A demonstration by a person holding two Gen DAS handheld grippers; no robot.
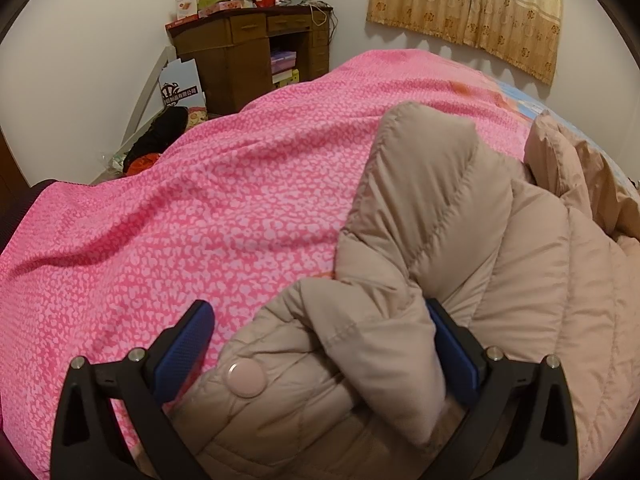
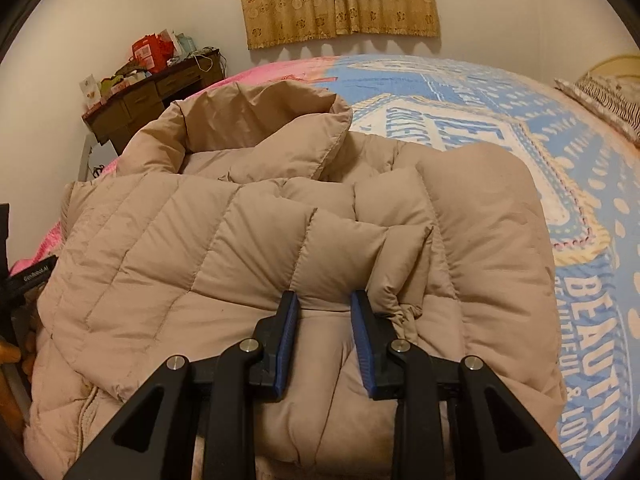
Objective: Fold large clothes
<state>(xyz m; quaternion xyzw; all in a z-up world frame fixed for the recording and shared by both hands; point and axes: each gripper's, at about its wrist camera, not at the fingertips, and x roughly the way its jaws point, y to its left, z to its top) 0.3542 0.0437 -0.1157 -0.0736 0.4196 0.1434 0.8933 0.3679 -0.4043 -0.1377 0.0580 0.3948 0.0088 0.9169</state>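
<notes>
Lying across the bed, the beige padded coat (image 2: 248, 248) is running with its long axis away from both grippers — collar (image 2: 260, 120) at the far end toward the curtain (image 2: 340, 0), hem nearest the tools. The left gripper (image 1: 320, 344) is sitting at the coat's left edge, its jaws spread wide around a bunched sleeve (image 1: 360, 332) and the flap with the snap button (image 1: 245, 374); the blue pads (image 1: 184, 344) are not pressing the cloth together, so it is reading as released rather than clamped. The right gripper (image 2: 325, 320) is hovering over the near middle of the coat, its jaws standing partly apart with quilted cloth lying between them, though whether they are pinching a ridge I cannot tell for sure — a gap is showing.

The left gripper is nearer the loose sleeve, so I judge the coming fold is turning on carrying that sleeve rightward across the body, across the long axis.

The coat is looking puffy and slippery, quilted in wide panels, rumpled at the collar, partly on the pink sheet (image 1: 200, 200) and partly on the blue printed cover (image 2: 520, 120).
</notes>
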